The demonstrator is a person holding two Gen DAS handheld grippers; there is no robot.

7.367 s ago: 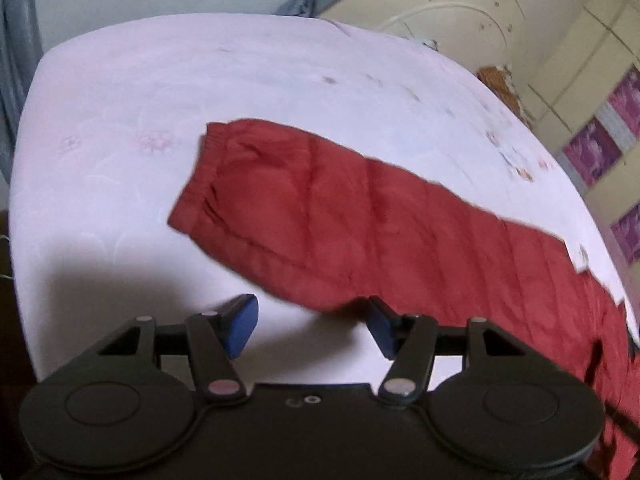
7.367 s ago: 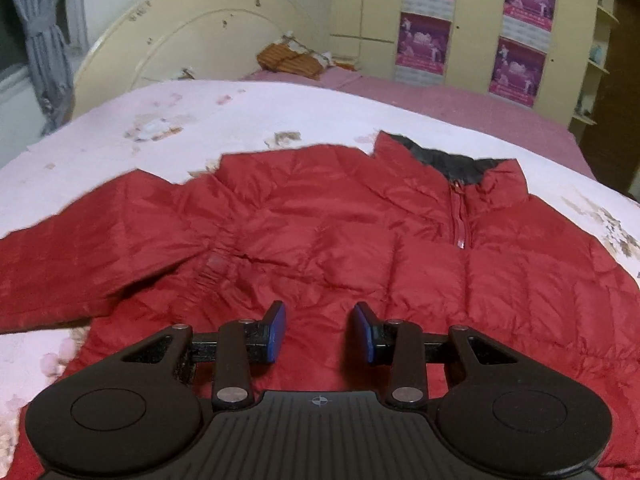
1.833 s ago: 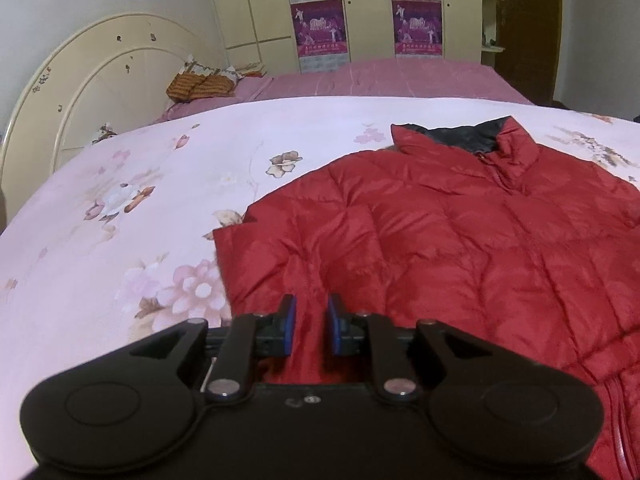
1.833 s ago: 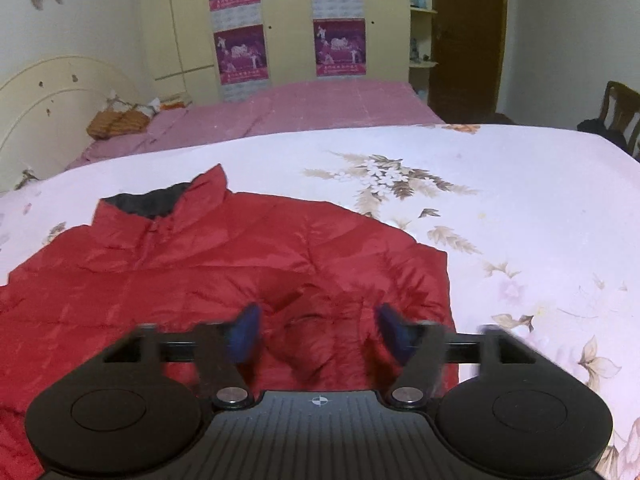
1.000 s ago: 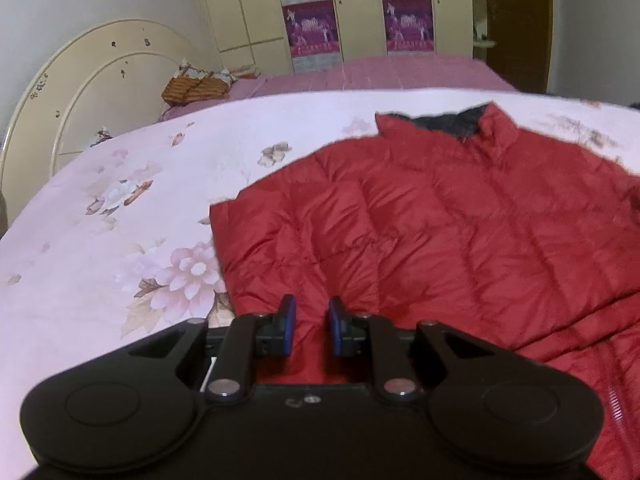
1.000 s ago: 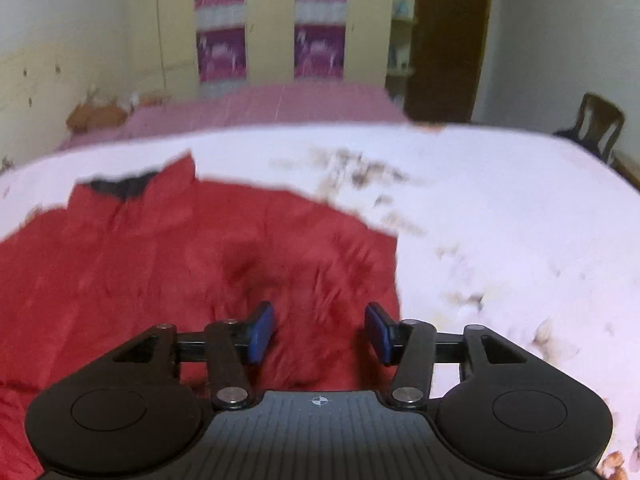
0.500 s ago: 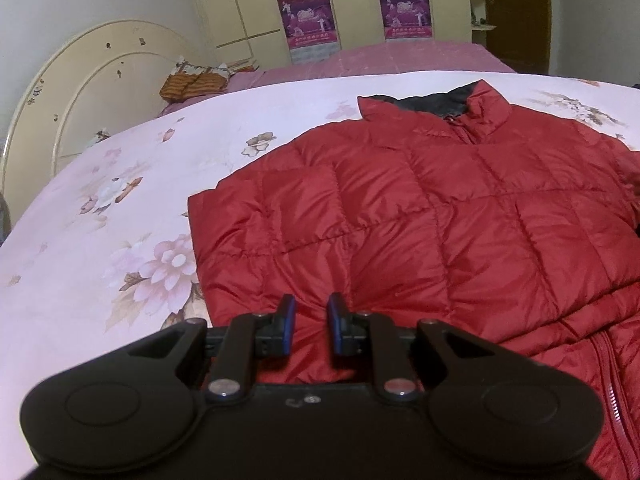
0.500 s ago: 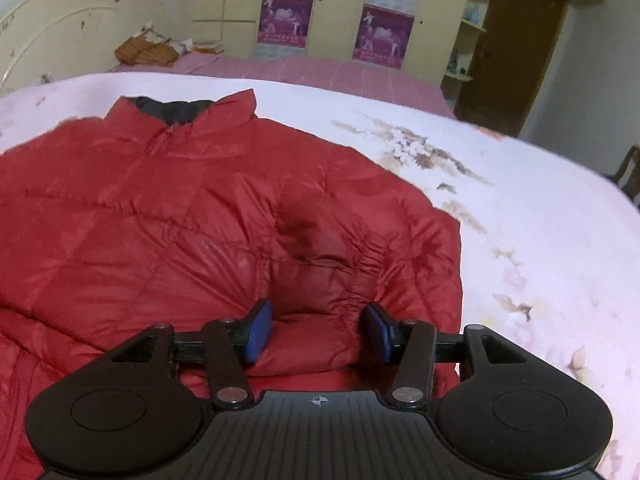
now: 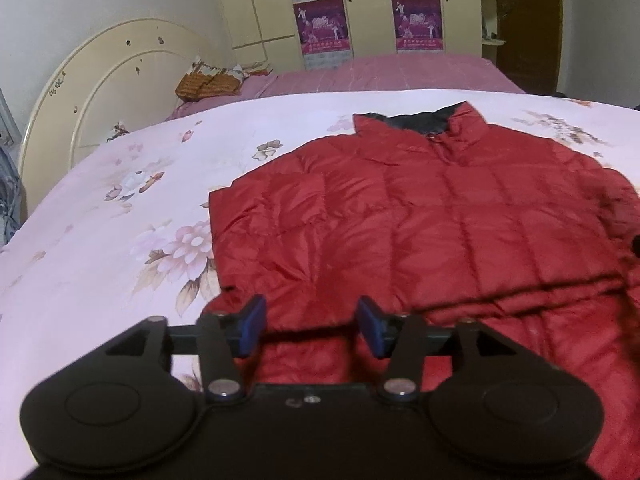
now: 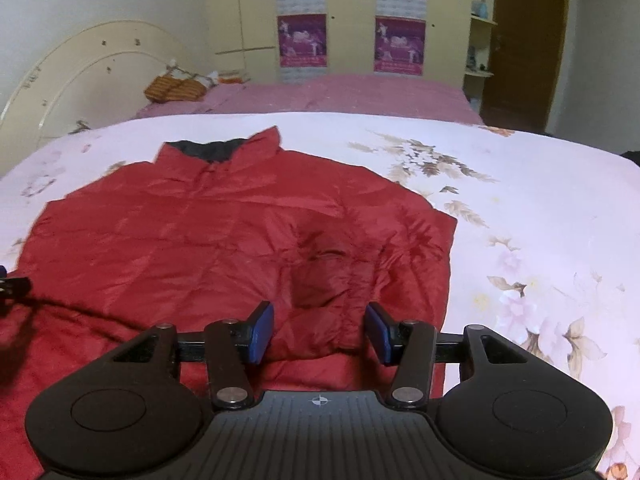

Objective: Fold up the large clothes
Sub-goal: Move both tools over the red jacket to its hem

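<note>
A red quilted puffer jacket (image 9: 420, 224) lies front up on the pink floral bed (image 9: 100, 208), dark-lined collar (image 9: 424, 122) at the far end, both sleeves folded in across the body. It also fills the right wrist view (image 10: 200, 240). My left gripper (image 9: 311, 326) is open and empty, low over the jacket's near left part. My right gripper (image 10: 320, 332) is open and empty over the near right part, by the folded sleeve cuff (image 10: 328, 280). A bit of the left gripper shows at the left edge of the right wrist view (image 10: 12, 284).
The floral sheet (image 10: 540, 240) spreads bare right of the jacket and left of it. A cream round headboard (image 9: 100, 92) stands at far left. A second bed with a purple cover (image 10: 340, 96) and an orange bundle (image 10: 174, 88) lies behind, before wardrobes and a door (image 10: 524, 40).
My left gripper was shut on the jacket's sleeve and has opened, leaving the sleeve folded across the body. My right gripper stayed open and drew back slightly from the jacket.
</note>
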